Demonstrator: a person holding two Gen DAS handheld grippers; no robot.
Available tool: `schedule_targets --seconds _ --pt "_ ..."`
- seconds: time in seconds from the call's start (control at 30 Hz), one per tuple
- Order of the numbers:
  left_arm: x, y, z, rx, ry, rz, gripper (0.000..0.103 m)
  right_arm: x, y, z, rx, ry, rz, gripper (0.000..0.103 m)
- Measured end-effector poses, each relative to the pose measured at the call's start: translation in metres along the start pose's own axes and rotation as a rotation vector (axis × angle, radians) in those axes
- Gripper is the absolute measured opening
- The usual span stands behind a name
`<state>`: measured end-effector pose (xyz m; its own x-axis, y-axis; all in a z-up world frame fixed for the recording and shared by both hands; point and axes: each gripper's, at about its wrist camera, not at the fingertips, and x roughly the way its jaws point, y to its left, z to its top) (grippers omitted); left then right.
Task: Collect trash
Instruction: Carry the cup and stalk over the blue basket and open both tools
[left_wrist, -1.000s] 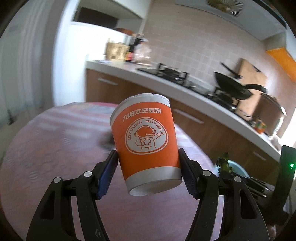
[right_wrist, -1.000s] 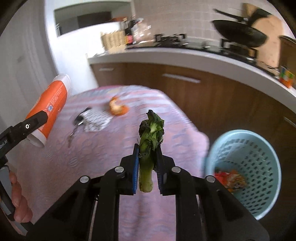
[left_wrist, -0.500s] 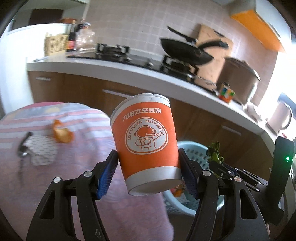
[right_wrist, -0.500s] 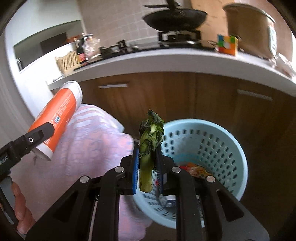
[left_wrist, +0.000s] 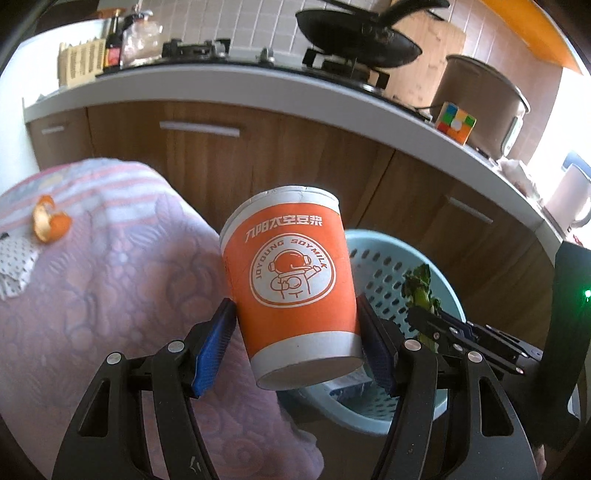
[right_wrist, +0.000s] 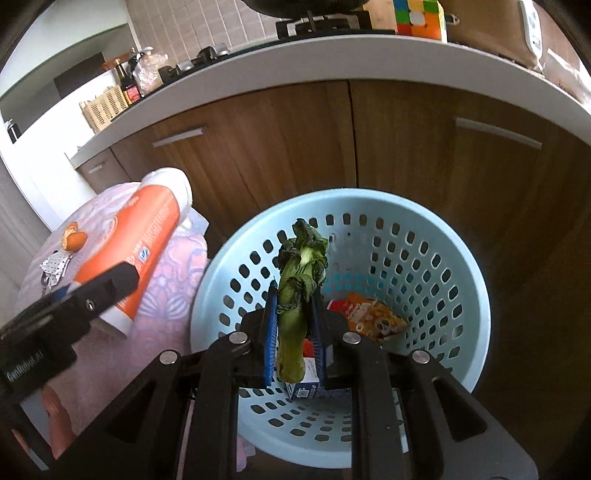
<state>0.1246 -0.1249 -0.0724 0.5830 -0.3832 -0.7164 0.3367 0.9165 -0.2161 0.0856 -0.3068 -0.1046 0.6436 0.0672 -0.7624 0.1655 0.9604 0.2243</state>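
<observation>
My left gripper is shut on an orange paper soymilk cup, held tilted in the air at the table's edge. The cup also shows in the right wrist view. My right gripper is shut on a wilted green vegetable stalk and holds it above the light blue perforated basket. The basket holds a snack wrapper and a small carton. In the left wrist view the basket sits behind the cup, with the stalk over it.
The table has a pink patterned cloth. An orange peel and a dotted paper scrap lie on it. Brown kitchen cabinets and a white counter stand behind the basket. A wok and a colour cube are on the counter.
Both grippers swung right from over the table to the basket. The stalk is now over the basket's inside, and the cup is at the table edge beside it. Both grips are unchanged.
</observation>
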Motion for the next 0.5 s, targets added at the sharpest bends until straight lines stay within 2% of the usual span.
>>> schedule_targets --seconds 0.4,0.47,0.5 --pt "0.007 -0.005 -0.001 0.011 0.033 -0.021 0.065 0.012 -0.004 0.000 0.005 0.042 -0.005 0.015" --pt "0.003 -0.001 0.000 -0.004 0.028 -0.021 0.067 0.012 -0.004 0.002 0.002 0.045 -0.001 0.018" --pt "0.000 0.002 0.001 -0.011 0.023 -0.017 0.067 0.011 -0.004 0.002 0.005 0.042 0.001 0.023"
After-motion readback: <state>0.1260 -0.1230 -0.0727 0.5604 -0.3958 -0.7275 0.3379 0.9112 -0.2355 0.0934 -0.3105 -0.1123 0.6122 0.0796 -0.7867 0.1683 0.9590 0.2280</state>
